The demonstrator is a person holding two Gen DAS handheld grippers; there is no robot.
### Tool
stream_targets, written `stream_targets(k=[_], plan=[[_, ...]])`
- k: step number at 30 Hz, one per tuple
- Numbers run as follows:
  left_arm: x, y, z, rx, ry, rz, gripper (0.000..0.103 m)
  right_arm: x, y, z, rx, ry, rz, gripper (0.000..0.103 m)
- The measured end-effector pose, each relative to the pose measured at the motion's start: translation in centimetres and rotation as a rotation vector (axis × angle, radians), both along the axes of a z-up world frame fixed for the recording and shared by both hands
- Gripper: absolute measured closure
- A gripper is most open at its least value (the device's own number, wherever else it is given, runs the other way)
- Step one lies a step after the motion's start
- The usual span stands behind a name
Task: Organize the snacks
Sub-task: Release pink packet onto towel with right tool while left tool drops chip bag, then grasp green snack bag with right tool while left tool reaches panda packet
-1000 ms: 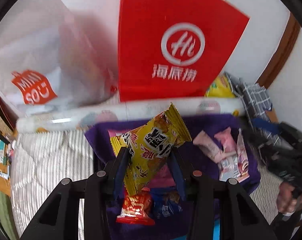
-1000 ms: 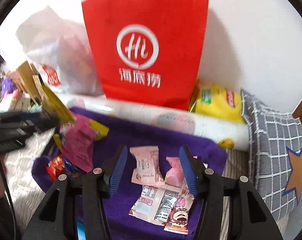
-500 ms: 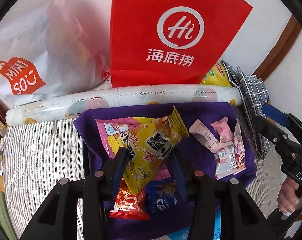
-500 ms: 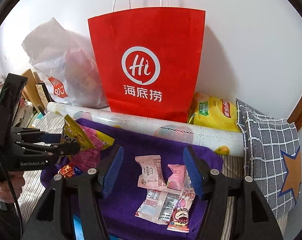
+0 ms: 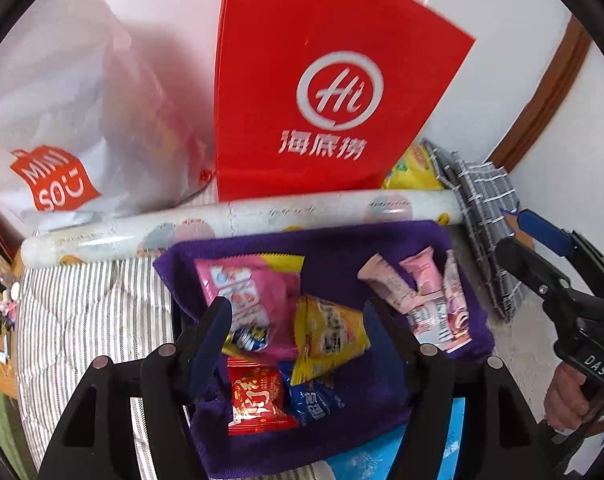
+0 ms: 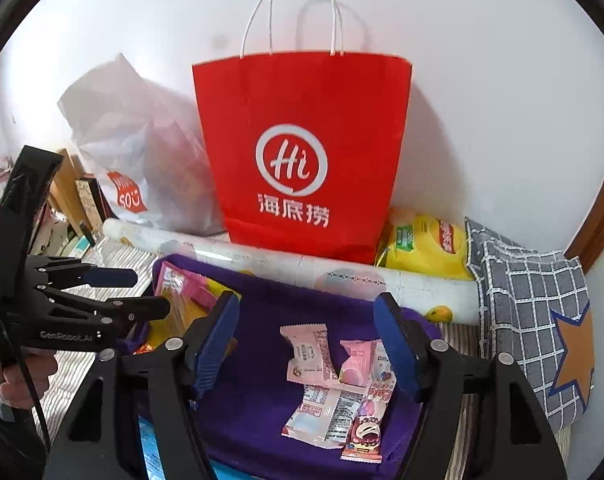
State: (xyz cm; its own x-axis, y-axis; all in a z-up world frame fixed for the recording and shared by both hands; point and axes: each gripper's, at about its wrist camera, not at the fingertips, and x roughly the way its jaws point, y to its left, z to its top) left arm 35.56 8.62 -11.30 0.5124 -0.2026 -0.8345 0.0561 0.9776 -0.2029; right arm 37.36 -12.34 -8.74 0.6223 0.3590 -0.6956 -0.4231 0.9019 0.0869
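A red paper bag with white rope handles stands upright against the white wall, with a white plastic bag to its left. A long white roll lies across in front of both bags, and a yellow packet and a grey checked cushion lie to the right. A purple cloth is spread on the striped bedding in front of the roll. The snacks lie on this cloth in two groups. On the left side are a pink packet, a yellow packet, a red packet and a blue packet, overlapping one another. On the right side are the pink sweets, stacked together. The left gripper hovers above the left group, jaws opening, roughly half spread, nothing gripped. The right gripper hovers above the pink sweets, jaws opening, a little past half spread, nothing gripped.
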Motion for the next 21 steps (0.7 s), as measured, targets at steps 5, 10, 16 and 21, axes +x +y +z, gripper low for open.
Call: stream_targets(k=[5, 10, 16, 21], plan=[[-0.9, 0.3, 1.9, -0.026, -0.044, -0.004, 0.037, -1.3, -0.7, 1.1, 0.032, -0.014, -0.066, 0.026], [-2.1, 0.5, 3.7, -0.043, -0.094, -0.016, 0.037, -3.3, -1.6, 1.4, -0.002, 0.012, -0.147, 0.022], [-4.2, 1.2, 6.6, -0.066, -0.172, -0.006, 0.037, -7.1, -3.2, 1.7, -0.033, 0.010, -0.272, 0.019], [-5.9, 1.3, 8.8, -0.042, -0.221, 0.010, 0.037, -10.7, -4.9, 1.3, 0.020, 0.016, -0.297, 0.019]])
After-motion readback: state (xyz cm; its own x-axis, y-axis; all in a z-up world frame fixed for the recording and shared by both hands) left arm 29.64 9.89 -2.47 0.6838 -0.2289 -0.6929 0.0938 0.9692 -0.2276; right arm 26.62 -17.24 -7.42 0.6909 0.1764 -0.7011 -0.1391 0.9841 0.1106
